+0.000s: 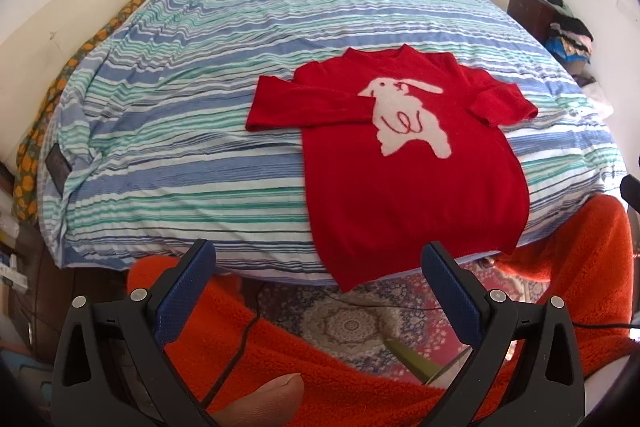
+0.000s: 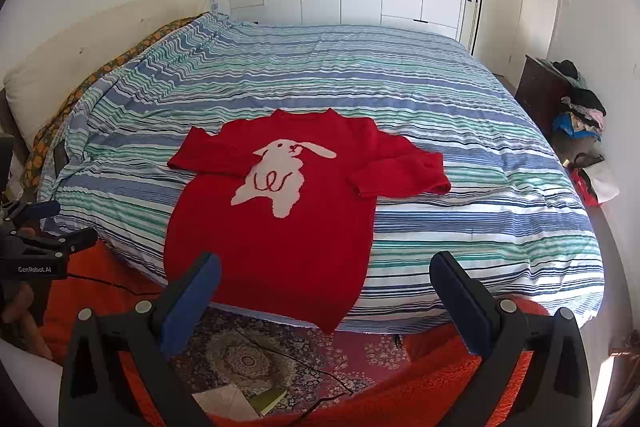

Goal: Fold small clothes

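My red sweater point(image 1: 412, 163) lay flat on the striped bed point(image 1: 200, 107), close to the near edge. Its bottom hem hung a little over that edge, above the rug point(image 2: 248, 359). The neck pointed to the far edge of the bed, so the long way of the sweater ran from near edge to far edge. A white bunny point(image 2: 280, 179) showed on the front. One sleeve lay folded across the chest and touched the bunny. The other sleeve was bent back on itself at the side.

My left tongs point(image 1: 316, 287) were wide apart and held nothing. My right tongs point(image 2: 326, 297) were wide apart too, also with nothing in them. Both hung in front of the bed, not touching the sweater.

I thought the sweater might slide off the near edge if I pulled the hem toward me. The knit looked soft, so a small pinch might grab both layers and bunch the fold.
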`<state>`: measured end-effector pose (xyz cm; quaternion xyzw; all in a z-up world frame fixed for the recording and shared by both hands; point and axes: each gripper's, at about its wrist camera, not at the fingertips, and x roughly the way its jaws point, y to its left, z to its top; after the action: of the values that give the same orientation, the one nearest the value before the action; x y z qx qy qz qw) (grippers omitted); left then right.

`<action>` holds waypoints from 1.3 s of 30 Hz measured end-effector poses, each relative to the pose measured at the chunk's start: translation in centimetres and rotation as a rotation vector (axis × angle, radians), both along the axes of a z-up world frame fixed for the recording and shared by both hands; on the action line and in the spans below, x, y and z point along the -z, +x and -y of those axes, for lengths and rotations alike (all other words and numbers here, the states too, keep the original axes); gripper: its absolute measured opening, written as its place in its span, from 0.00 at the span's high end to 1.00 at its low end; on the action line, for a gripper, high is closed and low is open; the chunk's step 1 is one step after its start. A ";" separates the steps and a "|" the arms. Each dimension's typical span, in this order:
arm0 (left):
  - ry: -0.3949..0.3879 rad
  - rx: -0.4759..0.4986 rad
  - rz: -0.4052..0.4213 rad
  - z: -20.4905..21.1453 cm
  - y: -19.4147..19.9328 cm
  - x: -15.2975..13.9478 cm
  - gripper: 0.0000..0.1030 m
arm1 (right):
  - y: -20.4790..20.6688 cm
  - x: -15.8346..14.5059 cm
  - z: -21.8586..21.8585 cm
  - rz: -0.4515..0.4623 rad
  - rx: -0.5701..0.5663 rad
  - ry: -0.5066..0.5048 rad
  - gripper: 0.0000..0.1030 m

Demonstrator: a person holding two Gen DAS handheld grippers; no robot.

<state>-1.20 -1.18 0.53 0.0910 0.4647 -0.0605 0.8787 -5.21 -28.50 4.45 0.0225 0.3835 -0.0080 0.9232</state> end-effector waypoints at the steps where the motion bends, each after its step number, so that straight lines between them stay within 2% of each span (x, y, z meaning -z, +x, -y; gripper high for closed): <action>1: 0.012 -0.004 0.010 0.1 0.0 0.0 0.00 | 0.0 0.0 -0.1 0.001 -0.003 -0.003 0.00; 22: 0.050 0.017 0.031 0.6 0.5 -0.3 0.00 | 0.6 0.0 -0.5 -0.006 -0.005 -0.015 0.00; 30: 0.098 0.074 0.082 0.6 2.1 -0.9 0.00 | 0.3 -0.2 -0.2 0.010 -0.002 -0.015 0.00; 39: 0.133 0.107 0.074 1.4 3.2 -0.3 0.00 | 0.5 0.3 -0.1 -0.004 0.008 -0.013 0.00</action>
<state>2.04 -2.59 0.79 0.1760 0.4292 -0.0732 0.8829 -4.66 -28.45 4.16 0.0179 0.3851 -0.0142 0.9226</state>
